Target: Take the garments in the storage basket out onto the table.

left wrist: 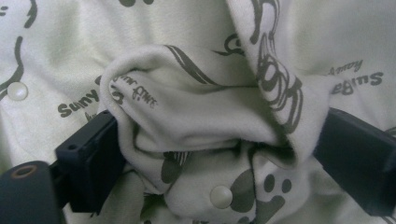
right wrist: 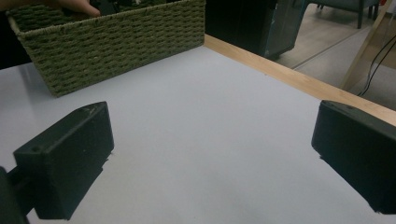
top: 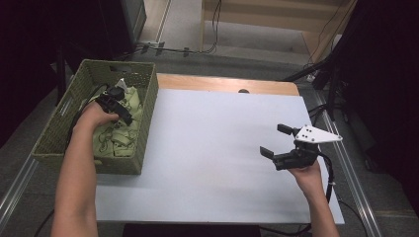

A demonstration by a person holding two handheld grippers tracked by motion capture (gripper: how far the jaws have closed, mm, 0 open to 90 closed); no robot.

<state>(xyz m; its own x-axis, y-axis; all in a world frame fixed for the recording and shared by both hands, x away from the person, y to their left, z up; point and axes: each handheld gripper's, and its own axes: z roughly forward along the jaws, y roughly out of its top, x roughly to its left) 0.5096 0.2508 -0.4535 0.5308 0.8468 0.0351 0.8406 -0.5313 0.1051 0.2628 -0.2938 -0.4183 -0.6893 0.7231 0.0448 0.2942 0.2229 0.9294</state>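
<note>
Down in the woven basket [top: 143, 128] at the far left, the left gripper [left wrist: 210, 140] pinches a bunched fold of pale printed cloth [left wrist: 196, 107]. Soft and light, it likely lifts best by that thick gather. The right gripper [top: 277, 142] hovers spread wide, empty, over the white table [top: 207, 148].

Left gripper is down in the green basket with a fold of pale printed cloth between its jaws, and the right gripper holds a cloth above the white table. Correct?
Not quite. The right gripper is open and holds nothing, as the right gripper view shows. The rest stands: the left gripper is in the basket around the cloth.
</note>
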